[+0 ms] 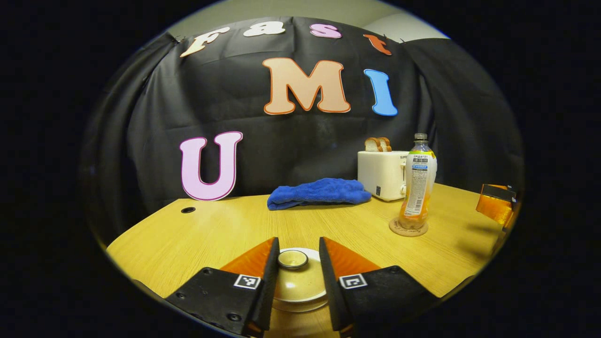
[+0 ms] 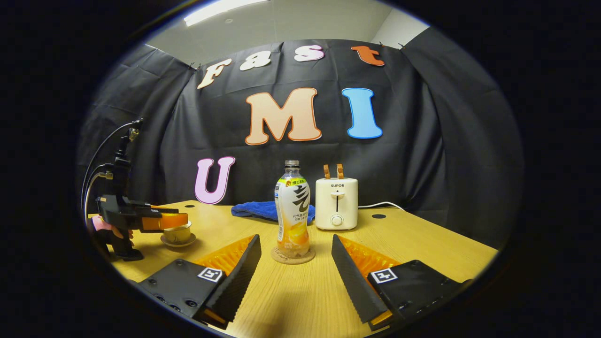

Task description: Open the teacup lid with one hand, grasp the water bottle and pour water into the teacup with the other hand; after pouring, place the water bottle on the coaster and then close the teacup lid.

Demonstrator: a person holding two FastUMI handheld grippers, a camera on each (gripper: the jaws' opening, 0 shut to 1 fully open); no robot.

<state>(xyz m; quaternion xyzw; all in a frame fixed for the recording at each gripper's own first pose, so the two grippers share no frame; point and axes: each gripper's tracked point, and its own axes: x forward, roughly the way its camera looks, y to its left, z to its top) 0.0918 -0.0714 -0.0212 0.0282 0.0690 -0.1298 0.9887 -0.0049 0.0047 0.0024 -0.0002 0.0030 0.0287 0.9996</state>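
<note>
The cream teacup with its lid (image 1: 300, 281) on sits on a saucer right under my left gripper (image 1: 299, 240). The lid's round knob (image 1: 292, 259) lies between the open fingers, close to the left one, with a gap on the right side. In the right gripper view the left gripper (image 2: 181, 219) hovers over the teacup (image 2: 177, 233). The water bottle (image 2: 292, 211) stands upright on a round coaster (image 2: 293, 257), ahead of my right gripper (image 2: 296, 237), which is open and holds nothing. The bottle (image 1: 417, 183) and coaster (image 1: 408, 228) stand to the right in the left gripper view.
A white toaster (image 2: 336, 204) with bread slices stands behind the bottle, its cable running right. A folded blue cloth (image 2: 263, 210) lies at the back of the wooden table (image 2: 422, 249). The right gripper (image 1: 497, 206) shows at the right edge of the left gripper view.
</note>
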